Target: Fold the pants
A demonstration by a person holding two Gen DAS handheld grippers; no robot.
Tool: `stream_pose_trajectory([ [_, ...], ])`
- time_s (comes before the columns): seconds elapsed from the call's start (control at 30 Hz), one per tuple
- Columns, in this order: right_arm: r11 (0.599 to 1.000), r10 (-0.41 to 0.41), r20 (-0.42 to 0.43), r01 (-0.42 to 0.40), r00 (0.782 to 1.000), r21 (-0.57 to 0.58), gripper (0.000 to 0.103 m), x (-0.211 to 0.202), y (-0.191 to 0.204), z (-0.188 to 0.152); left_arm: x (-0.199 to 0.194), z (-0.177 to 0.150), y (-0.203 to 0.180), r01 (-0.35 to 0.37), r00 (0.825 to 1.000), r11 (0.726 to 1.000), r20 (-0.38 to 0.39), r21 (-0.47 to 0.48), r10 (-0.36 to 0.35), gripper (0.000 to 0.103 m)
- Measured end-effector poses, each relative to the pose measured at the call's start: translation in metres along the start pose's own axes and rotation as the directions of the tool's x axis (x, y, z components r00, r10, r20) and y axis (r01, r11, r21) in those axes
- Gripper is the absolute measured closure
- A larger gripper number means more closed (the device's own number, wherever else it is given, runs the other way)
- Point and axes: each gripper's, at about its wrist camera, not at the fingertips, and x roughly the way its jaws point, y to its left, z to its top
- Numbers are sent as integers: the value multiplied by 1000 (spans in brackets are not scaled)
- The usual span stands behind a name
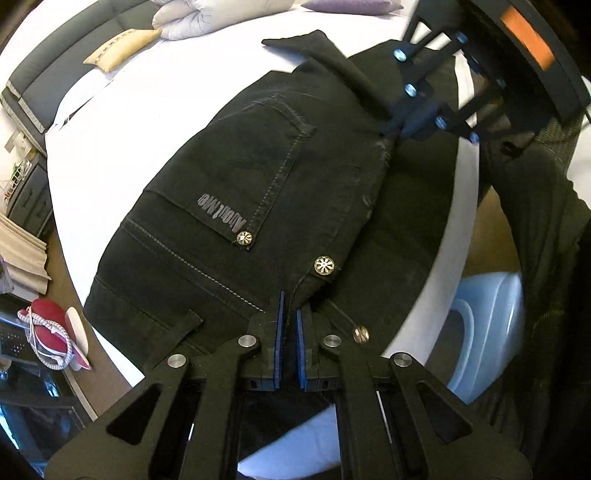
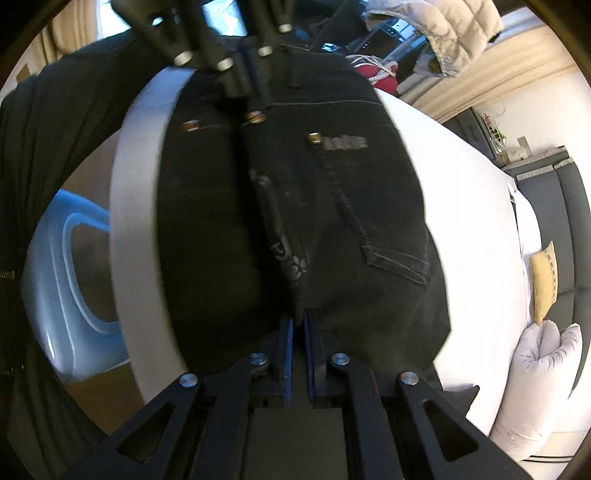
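Black jeans [image 1: 236,184] lie on a white bed [image 1: 122,122], back pockets up, folded along the middle seam. My left gripper [image 1: 290,314] is shut on the waistband near the metal buttons. My right gripper [image 2: 298,328] is shut on the crotch end of the jeans [image 2: 351,221]. Each gripper shows in the other's view: the right one [image 1: 400,127] at the upper right, the left one [image 2: 249,86] at the top. The fold is pinched up between the two grippers.
The bed edge [image 2: 136,206] runs beside the jeans, with a light blue plastic stool [image 2: 70,258] below it on the floor. A yellow cushion [image 1: 122,50] and a white duvet roll [image 1: 207,16] lie at the far side. Red shoes [image 1: 51,332] lie on the floor.
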Motion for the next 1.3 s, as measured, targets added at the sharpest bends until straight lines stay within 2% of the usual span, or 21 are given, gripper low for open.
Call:
stream_pose_trajectory([
  [0.17, 999, -37, -5, 37, 999, -2, 96, 2, 20, 14, -6, -13, -15, -4, 1000, 999, -14, 48, 5, 98],
  [0.2, 999, -41, -4, 41, 999, -5, 96, -3, 21, 0, -6, -16, -20, -5, 1000, 999, -16, 54, 5, 98],
  [0.23, 999, -45, -6, 45, 999, -7, 96, -4, 25, 2, -7, -18, -22, -3, 1000, 998, -17, 57, 4, 98],
  [0.4, 997, -76, -14, 76, 997, -17, 96, -6, 44, 5, -8, -27, -27, -6, 1000, 999, -17, 48, 7, 98],
  [0.6, 994, -105, -24, 105, 994, -2, 96, -5, 42, 10, -11, -36, -30, -10, 1000, 999, -19, 49, 10, 98],
  [0.8, 993, -119, -34, 119, 992, -9, 96, -6, 57, 13, -8, -41, -27, -18, 1000, 999, -15, 34, 18, 97],
  [1.0, 993, -106, -55, 108, 993, 42, 94, 10, 60, 16, -10, -45, -15, 2, 1000, 998, -1, -58, -2, 92],
  [1.1, 991, -106, -49, 110, 993, 75, 94, 8, 58, 16, -26, -50, -13, 9, 1000, 998, -22, -70, -10, 85],
  [1.2, 989, -109, -47, 113, 993, 93, 93, 10, 58, 16, -47, -59, -5, 21, 999, 994, -36, -103, -25, 84],
  [1.27, 988, -117, -49, 122, 992, 97, 92, 11, 59, 18, -63, -59, 4, 14, 1000, 988, -12, -154, -16, 84],
  [1.3, 987, -122, -51, 126, 991, 100, 92, 12, 60, 19, -72, -55, 9, 28, 999, 981, 25, -192, -24, 84],
])
